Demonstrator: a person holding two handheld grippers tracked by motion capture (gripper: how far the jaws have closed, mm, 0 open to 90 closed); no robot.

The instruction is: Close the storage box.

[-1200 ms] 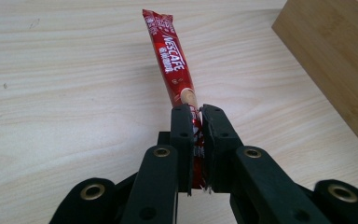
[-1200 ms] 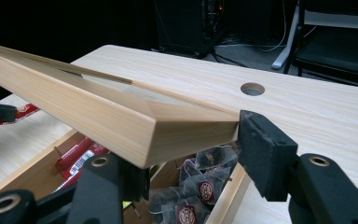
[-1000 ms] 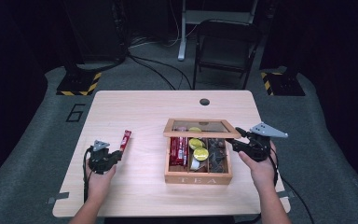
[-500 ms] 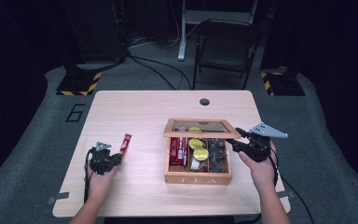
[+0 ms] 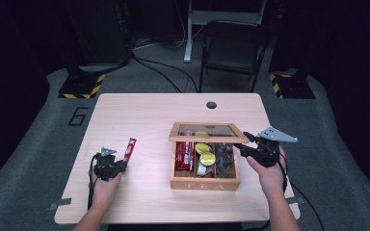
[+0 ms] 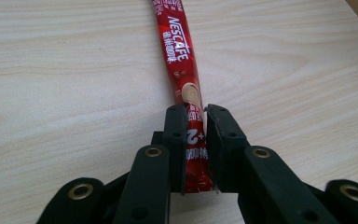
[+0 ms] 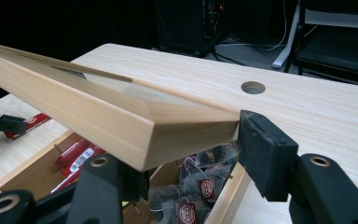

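A red Nescafe stick lies on the wooden table, left of an open wooden tea box. My left gripper is shut on the stick's near end; up close, its jaws pinch the stick flat against the table. The glass-paned lid of the box stands partly raised. My right gripper is shut on the lid's right front corner. In the right gripper view the gripper has that lid corner between its jaws, above dark tea bags.
The box holds red sticks, yellow round capsules and dark tea bags in separate compartments. A round cable hole sits near the table's far edge. A black chair and stands rise beyond the table.
My left gripper has slid slightly toward the table's near edge with the red stick in it. The right gripper and the lid have hardly moved.
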